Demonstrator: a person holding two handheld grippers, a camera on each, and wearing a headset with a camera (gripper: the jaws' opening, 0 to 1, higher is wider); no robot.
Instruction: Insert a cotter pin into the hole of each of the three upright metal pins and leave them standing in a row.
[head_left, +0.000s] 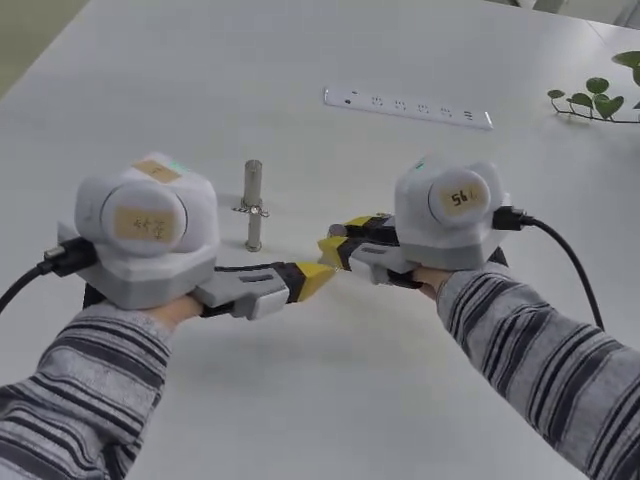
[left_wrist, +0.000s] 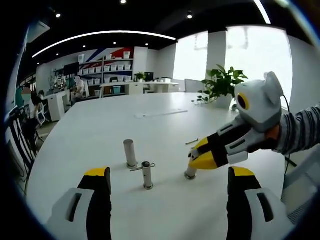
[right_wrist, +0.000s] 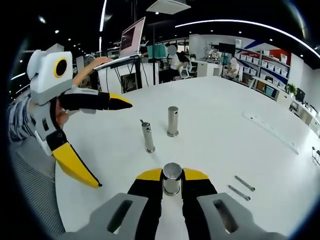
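While the right gripper (left_wrist: 202, 159) is clamped on one upright metal pin, the gripped pin (right_wrist: 172, 181), whose base appears to rest on the table (right_wrist: 215, 100), the task is judged to be about one third complete. The fitted pin (right_wrist: 147, 136) stands free and already carries a cotter pin (left_wrist: 152, 164) through its upper end. The bare pin (right_wrist: 173, 121) stands just beside it with nothing visible in its hole. No cotter pin is visible on the gripped pin. Two loose cotter pins (right_wrist: 244, 183) lie side by side on the table near the right gripper, untouched. The left gripper (left_wrist: 168, 175) hovers with its jaws spread wide and empty. Remaining work: insert both loose cotter pins, then confirm that all three pins stand in one row.
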